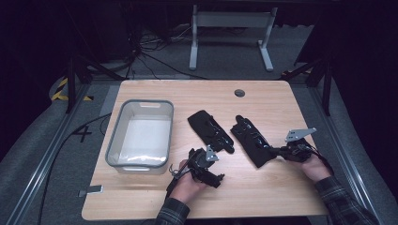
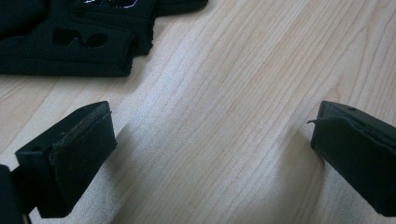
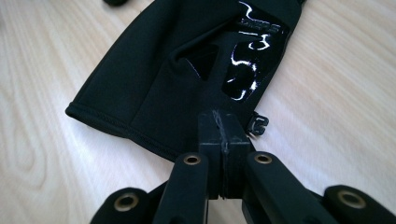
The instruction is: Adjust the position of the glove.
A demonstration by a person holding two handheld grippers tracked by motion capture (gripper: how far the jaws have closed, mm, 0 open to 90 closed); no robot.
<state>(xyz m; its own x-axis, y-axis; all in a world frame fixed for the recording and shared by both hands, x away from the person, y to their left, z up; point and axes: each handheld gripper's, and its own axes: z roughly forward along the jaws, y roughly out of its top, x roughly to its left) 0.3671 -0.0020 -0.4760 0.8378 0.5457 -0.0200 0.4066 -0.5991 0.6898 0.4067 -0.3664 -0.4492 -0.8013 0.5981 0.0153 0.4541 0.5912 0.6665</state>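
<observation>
We are seeing grey bin (image 1: pixel 141 133) at left, sitting empty. Right gripper (image 3: pixel 223 128) is pinching cuff of right glove (image 1: pixel 252 138), jaws clamped. Left gripper (image 1: pixel 206 165) is hovering wide open, holding nothing, near left glove (image 1: pixel 210 130). Glove details are staying dark, hard to read.

A lab: wooden table (image 1: pixel 263 101) on dark cabled floor (image 1: pixel 155 56), hazard tape (image 1: pixel 60 89).

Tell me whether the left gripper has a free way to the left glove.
Probably yes: the left gripper stands open over bare wood just short of the left glove, with nothing between them. The right gripper pinches the other glove.
</observation>
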